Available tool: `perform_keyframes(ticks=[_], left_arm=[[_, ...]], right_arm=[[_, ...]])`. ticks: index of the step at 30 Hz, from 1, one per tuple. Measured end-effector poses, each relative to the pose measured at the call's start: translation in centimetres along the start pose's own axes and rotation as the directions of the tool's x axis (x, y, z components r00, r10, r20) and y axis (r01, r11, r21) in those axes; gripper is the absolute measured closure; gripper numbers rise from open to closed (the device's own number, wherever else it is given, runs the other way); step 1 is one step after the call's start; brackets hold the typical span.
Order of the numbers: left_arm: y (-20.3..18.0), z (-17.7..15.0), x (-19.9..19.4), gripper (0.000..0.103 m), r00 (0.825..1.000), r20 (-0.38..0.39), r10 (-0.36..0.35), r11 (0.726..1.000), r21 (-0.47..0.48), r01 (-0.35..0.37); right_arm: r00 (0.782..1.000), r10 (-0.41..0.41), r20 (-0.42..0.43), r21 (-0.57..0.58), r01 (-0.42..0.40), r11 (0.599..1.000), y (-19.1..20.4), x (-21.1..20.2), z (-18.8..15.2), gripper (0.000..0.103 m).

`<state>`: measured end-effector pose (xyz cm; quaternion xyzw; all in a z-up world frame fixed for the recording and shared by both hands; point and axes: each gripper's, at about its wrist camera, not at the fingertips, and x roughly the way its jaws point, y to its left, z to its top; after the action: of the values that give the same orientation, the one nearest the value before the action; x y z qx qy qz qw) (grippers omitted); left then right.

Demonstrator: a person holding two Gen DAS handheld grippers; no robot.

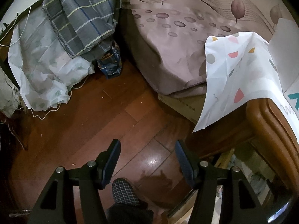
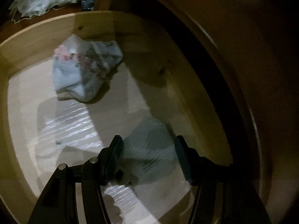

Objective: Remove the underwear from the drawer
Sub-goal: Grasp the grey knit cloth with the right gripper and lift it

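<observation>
In the right wrist view the open wooden drawer (image 2: 46, 29) holds a crumpled pale blue floral underwear (image 2: 84, 69) toward its far left. A grey striped underwear (image 2: 149, 149) lies flat near the right wall. My right gripper (image 2: 148, 140) is open inside the drawer, its fingers on either side of the grey piece and just above it. My left gripper (image 1: 147, 143) is open and empty above the wooden floor. The drawer's edge (image 1: 248, 168) shows dimly at the lower right of the left wrist view.
A bed with a mauve sheet (image 1: 177, 37) stands beyond. A patterned white cloth (image 1: 233, 74) hangs over the wooden cabinet (image 1: 271, 130). Bundled bedding (image 1: 65, 37) and a blue bag (image 1: 110, 63) sit on the floor at left. A slippered foot (image 1: 124, 192) stands below my left gripper.
</observation>
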<state>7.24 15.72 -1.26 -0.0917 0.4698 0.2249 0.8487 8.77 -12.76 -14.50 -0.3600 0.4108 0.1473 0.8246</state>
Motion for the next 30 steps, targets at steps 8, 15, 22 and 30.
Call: perform_keyframes(ticks=[8, 15, 22, 30], left_arm=[[-0.6, -0.2, 0.2, 0.041, 1.0, -0.002, 0.004, 1.0, 0.026, -0.004], [-1.0, -0.3, 0.4, 0.041, 1.0, -0.004, 0.012, 0.999, 0.043, -0.012], [-1.3, -0.4, 0.6, 0.041, 1.0, -0.005, 0.015, 0.998, 0.055, -0.014], [-1.5, -0.7, 0.7, 0.041, 1.0, -0.009, 0.008, 0.997, 0.072, -0.008]], right_arm=[[0.998, 0.068, 0.014, 0.082, -0.069, 0.994, -1.5, 2.1, -0.8, 0.031], [0.993, 0.095, 0.063, 0.093, -0.101, 0.991, -1.9, 3.5, -1.1, 0.03], [0.987, 0.152, 0.058, 0.134, -0.158, 0.978, -1.4, 3.6, -1.7, 0.046], [0.977, 0.213, 0.017, 0.142, -0.214, 0.967, -1.0, 1.9, -2.1, 0.059]])
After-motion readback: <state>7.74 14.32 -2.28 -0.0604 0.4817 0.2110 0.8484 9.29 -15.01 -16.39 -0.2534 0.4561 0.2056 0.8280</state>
